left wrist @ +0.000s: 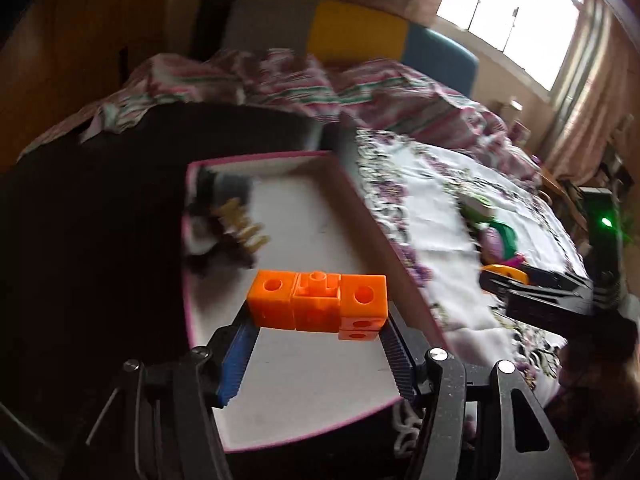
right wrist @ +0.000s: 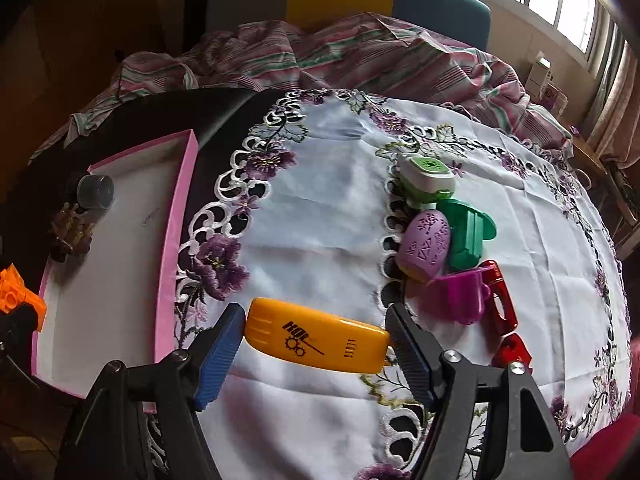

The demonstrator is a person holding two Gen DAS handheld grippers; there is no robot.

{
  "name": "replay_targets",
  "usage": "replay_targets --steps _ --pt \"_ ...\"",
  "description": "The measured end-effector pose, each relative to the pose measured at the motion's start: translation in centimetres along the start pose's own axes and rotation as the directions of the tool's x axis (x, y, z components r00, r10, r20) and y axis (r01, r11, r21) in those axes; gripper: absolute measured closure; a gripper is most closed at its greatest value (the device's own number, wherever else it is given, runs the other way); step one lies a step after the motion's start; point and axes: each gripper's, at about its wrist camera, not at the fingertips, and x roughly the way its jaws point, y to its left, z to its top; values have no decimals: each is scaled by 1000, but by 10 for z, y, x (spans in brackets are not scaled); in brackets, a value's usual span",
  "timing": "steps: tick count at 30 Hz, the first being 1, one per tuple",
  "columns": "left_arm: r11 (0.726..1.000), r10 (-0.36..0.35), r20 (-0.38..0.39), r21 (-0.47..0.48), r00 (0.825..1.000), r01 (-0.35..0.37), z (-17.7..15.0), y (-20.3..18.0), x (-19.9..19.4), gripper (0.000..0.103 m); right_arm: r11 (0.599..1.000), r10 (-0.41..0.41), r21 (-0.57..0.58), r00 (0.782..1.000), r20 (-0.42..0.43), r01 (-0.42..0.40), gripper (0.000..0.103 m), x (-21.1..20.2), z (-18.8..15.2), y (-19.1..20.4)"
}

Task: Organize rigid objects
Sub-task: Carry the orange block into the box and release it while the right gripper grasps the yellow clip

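Note:
My left gripper (left wrist: 318, 320) is shut on an orange block piece (left wrist: 318, 300) made of joined cubes and holds it above the pink-rimmed white tray (left wrist: 320, 360). The tray (right wrist: 176, 240) also shows in the right wrist view, with the orange piece (right wrist: 18, 292) at the left edge. My right gripper (right wrist: 316, 338) is shut on a yellow oblong case (right wrist: 316, 338) with a gear logo, held just above the embroidered white cloth (right wrist: 328, 208).
In the tray lie a grey cylinder (right wrist: 96, 190) and a brown-gold clip (right wrist: 72, 226). On the cloth at the right sit a green-white box (right wrist: 428, 176), a green piece (right wrist: 470, 236), a purple oval (right wrist: 426, 246), a magenta cup (right wrist: 464, 296) and red pieces (right wrist: 500, 304). A striped blanket (right wrist: 360, 52) lies behind.

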Motion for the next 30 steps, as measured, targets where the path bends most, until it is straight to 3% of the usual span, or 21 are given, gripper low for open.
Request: replay_targets --steps 6,14,17,22,26,30 --pt "996 69 -27 -60 997 -70 8 35 19 42 1000 23 -3 1000 16 -23 29 -1 -1 6" --pt "983 184 -75 17 980 -183 19 36 58 42 1000 26 4 999 20 -26 29 -1 -1 2" --pt "979 201 -57 42 978 -199 20 35 64 37 1000 20 2 1000 23 -20 29 0 0 2" --pt "971 232 -28 64 972 -230 19 32 62 37 1000 18 -7 1000 24 -18 29 2 -1 6" --pt "967 246 26 53 969 -247 18 29 47 27 1000 14 -25 999 39 -13 29 0 0 12" --pt "970 243 48 11 969 -244 16 33 30 27 999 15 -35 998 61 -13 29 -5 1 17"
